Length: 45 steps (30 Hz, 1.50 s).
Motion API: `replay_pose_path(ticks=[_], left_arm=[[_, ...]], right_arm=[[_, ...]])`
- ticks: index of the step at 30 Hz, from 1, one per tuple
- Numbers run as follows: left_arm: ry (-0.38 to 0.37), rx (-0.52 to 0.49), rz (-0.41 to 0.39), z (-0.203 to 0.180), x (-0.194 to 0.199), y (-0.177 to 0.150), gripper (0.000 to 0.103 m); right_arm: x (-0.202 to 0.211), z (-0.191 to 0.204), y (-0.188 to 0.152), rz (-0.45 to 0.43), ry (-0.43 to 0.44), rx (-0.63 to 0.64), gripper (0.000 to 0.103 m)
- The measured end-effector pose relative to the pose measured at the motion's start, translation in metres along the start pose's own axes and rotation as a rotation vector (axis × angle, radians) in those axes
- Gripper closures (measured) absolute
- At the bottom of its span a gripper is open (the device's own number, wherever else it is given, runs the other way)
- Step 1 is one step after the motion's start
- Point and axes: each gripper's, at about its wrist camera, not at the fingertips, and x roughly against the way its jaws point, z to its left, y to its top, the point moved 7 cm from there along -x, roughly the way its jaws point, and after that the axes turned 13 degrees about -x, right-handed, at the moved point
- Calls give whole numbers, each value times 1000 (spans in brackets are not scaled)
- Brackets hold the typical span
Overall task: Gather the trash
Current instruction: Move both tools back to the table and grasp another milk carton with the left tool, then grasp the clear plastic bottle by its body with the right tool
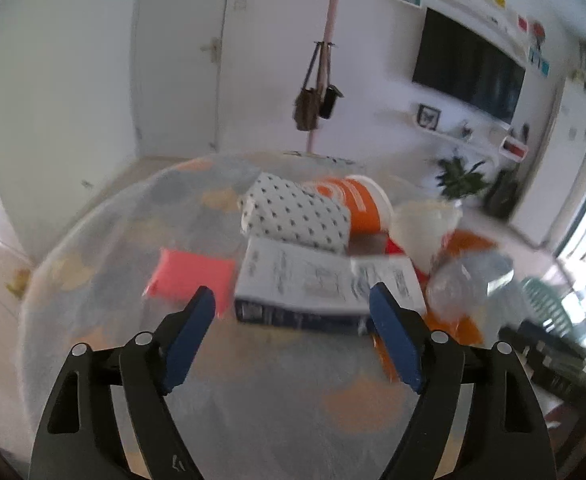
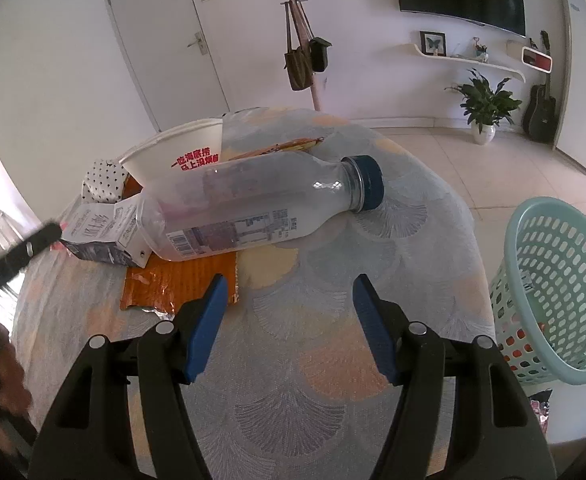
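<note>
Trash lies piled on a round table under a patterned cloth [image 2: 333,380]. A clear plastic bottle [image 2: 253,204] with a dark blue cap lies on its side, partly on an orange foil wrapper [image 2: 181,284]. Behind it are a white paper bowl [image 2: 165,156], a white and dark blue carton [image 2: 97,236] and a polka-dot packet [image 2: 103,182]. My right gripper [image 2: 289,280] is open just short of the bottle, holding nothing. My left gripper [image 1: 291,292] is open in front of the carton [image 1: 317,280]; its pads do not touch it. A pink packet [image 1: 191,272] and an orange cup [image 1: 363,204] lie nearby.
A pale green plastic basket [image 2: 561,292] stands off the table's right edge with some bits inside. A coat stand with hanging bags [image 2: 305,60] rises behind the table. A potted plant [image 2: 485,108] and a guitar [image 2: 539,108] stand by the far wall.
</note>
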Motion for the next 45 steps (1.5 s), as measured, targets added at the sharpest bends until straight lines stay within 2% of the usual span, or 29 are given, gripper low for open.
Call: replay_pose_path(ticks=[2, 4, 6, 10, 11, 17, 19, 21, 25, 27, 29, 31, 33, 36, 39, 43, 45], left_arm=[[-82, 38, 27, 11, -15, 4, 25], [-197, 73, 44, 12, -24, 4, 26], [-263, 77, 46, 8, -25, 0, 27], [-364, 30, 68, -16, -10, -19, 29], [-414, 10, 79, -26, 0, -27, 29], [-587, -97, 122, -63, 34, -58, 29], [-563, -141, 109, -64, 39, -59, 27], [-484, -196, 96, -62, 37, -51, 25], [-445, -248, 149, -74, 2, -37, 21], [-349, -322, 173, -82, -17, -34, 20], [-307, -384, 236, -91, -34, -39, 25], [-273, -397, 271, -93, -46, -44, 41], [-262, -383, 258, -91, -51, -44, 45], [-290, -298, 228, -77, -47, -42, 50], [-320, -232, 175, -58, -36, -45, 50], [-318, -183, 158, -41, -30, -59, 51], [-344, -154, 134, -36, -28, -62, 51]], right_arm=[[-1, 0, -1, 1, -6, 4, 42], [-2, 1, -2, 6, -9, 6, 42], [-3, 2, -3, 13, -10, 9, 42], [-4, 4, -3, 17, -17, 16, 42], [-4, 4, -3, 17, -17, 18, 42], [-5, 4, -4, 12, -24, 25, 41], [-3, 3, -3, 7, -23, 22, 41], [0, 1, -2, -12, -26, 17, 41], [5, 0, 1, -33, -26, 11, 40], [8, -1, 5, -45, -15, 5, 37], [11, -3, 12, -44, -6, -20, 32], [15, -2, 19, -36, 15, -38, 32], [18, 0, 29, -32, 40, -56, 31], [15, 6, 38, 8, 64, -100, 26], [4, 11, 44, 65, 83, -159, 26], [-9, 13, 54, 121, 83, -266, 22], [-17, 10, 60, 133, 63, -348, 14]])
